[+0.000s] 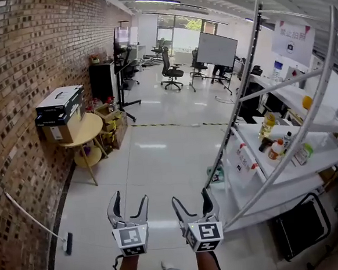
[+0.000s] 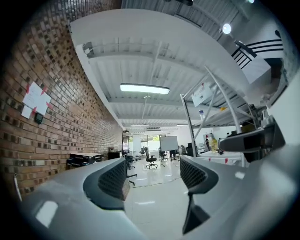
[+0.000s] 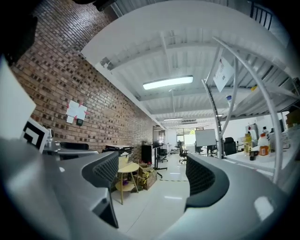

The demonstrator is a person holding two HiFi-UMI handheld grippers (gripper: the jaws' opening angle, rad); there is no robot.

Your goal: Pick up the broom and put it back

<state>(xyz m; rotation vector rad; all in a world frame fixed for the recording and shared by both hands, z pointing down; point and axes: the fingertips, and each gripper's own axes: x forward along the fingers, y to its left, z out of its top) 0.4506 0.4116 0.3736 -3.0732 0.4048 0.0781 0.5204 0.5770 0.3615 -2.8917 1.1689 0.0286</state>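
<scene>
Left tool (image 1: 130, 198) and right tool (image 1: 191, 196) are hovering side by side away from the brick wall (image 1: 29, 67), both gaping wide and carrying nothing, evidently readied for pickup. The broom (image 1: 36, 221) is leaning low against that wall, untouched.

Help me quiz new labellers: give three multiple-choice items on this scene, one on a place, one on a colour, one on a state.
1. Where is the broom? A on the rack; B by the brick wall; C on the round table.
2. What colour is its handle? A red; B white; C green.
3. How do the left claw and right claw stand? A both open, empty; B both shut on the broom; C one shut.
Answers: 1 B, it sits low at the left beside the bricks. 2 B, the handle shows white against the bricks. 3 A, each has jaws apart with only floor between.
</scene>
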